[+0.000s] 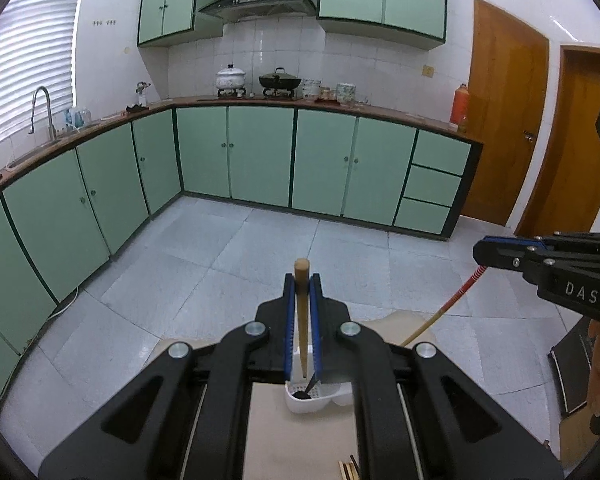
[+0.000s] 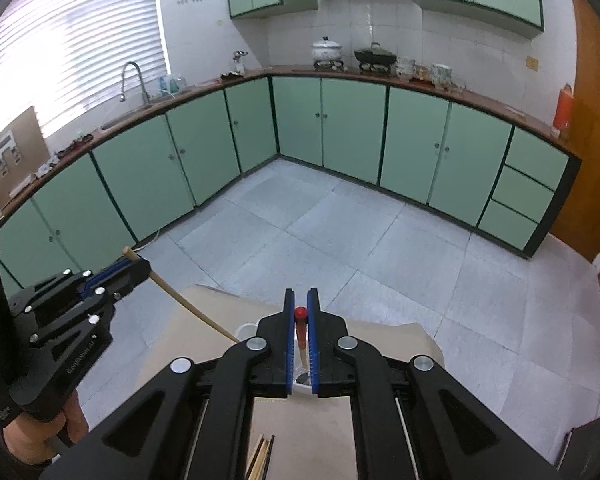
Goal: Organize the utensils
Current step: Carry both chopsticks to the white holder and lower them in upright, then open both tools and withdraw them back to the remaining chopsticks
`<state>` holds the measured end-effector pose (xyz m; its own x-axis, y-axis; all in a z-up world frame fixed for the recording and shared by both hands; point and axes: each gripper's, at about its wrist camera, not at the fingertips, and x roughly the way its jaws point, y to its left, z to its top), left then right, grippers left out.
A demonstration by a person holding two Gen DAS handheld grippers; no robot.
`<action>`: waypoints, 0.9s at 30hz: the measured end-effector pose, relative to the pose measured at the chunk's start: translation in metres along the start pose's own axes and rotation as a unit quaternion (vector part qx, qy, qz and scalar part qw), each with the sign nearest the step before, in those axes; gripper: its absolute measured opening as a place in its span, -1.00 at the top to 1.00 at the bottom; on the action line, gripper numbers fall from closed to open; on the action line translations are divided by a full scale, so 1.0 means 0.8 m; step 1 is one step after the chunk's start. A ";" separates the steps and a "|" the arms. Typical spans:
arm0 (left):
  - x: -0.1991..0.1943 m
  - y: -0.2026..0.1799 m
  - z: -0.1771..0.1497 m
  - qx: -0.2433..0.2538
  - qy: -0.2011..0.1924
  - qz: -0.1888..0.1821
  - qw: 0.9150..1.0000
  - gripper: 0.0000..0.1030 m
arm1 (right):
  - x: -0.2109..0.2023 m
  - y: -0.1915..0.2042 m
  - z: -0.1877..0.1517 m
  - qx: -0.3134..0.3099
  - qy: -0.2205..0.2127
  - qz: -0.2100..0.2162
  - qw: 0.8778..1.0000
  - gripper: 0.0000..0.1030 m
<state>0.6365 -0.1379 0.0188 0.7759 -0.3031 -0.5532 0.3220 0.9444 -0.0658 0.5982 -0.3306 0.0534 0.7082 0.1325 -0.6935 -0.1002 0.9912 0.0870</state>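
Observation:
My left gripper (image 1: 302, 280) is shut on a wooden-handled utensil (image 1: 302, 312) whose dark lower end sits in a white utensil holder (image 1: 316, 398) on the beige table. My right gripper (image 2: 301, 295) is shut on a red-ended chopstick-like utensil (image 2: 301, 330) that points down toward the same holder (image 2: 247, 328). In the left wrist view the right gripper (image 1: 480, 252) shows at the right with the red-striped stick (image 1: 440, 312) slanting down. In the right wrist view the left gripper (image 2: 140, 266) shows at the left holding the wooden handle (image 2: 180, 300).
More chopsticks (image 2: 262, 456) lie on the beige table (image 2: 312, 432) near its front edge; they also show in the left wrist view (image 1: 350, 470). Beyond the table is grey tiled floor (image 2: 340, 232), green cabinets (image 1: 260, 152) and wooden doors (image 1: 504, 120).

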 end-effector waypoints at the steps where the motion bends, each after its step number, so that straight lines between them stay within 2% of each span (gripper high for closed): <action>1: 0.007 0.003 -0.005 -0.002 0.004 -0.002 1.000 0.88 | 0.014 -0.005 -0.005 0.004 0.007 0.000 1.000 0.89; 6: 0.048 0.004 -0.033 0.002 0.031 0.000 1.000 0.88 | 0.061 -0.026 -0.032 0.018 0.033 0.005 0.999 0.89; 11: 0.060 0.010 -0.050 0.005 0.045 0.009 0.999 0.80 | 0.081 -0.039 -0.054 0.031 0.050 0.011 0.998 0.81; 12: 0.059 0.012 -0.053 0.006 0.044 0.013 0.999 0.60 | 0.082 -0.041 -0.056 0.035 0.050 0.013 0.998 0.64; 15: 0.043 0.020 -0.059 0.005 0.037 0.022 0.999 0.19 | 0.071 -0.048 -0.067 0.040 0.041 0.014 0.998 0.60; 19: 0.007 0.034 -0.067 0.003 0.026 0.028 0.999 -0.07 | 0.038 -0.053 -0.081 0.040 0.021 0.016 0.999 0.60; 22: -0.034 0.042 -0.084 0.009 0.013 0.040 0.999 -0.32 | -0.001 -0.047 -0.107 0.034 -0.008 0.022 0.999 0.57; 25: -0.070 0.045 -0.112 0.016 0.016 0.049 0.999 -0.42 | -0.040 -0.036 -0.149 0.022 -0.035 0.021 0.999 0.39; 27: -0.093 0.046 -0.135 0.011 0.019 0.053 0.998 -0.49 | -0.064 -0.021 -0.191 0.003 -0.050 0.011 0.999 0.34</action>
<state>0.5320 -0.0665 -0.0320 0.7852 -0.1962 -0.5873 0.2512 0.9679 0.0125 0.4570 -0.3553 -0.0215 0.7719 0.1540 -0.6168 -0.1121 0.9880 0.1064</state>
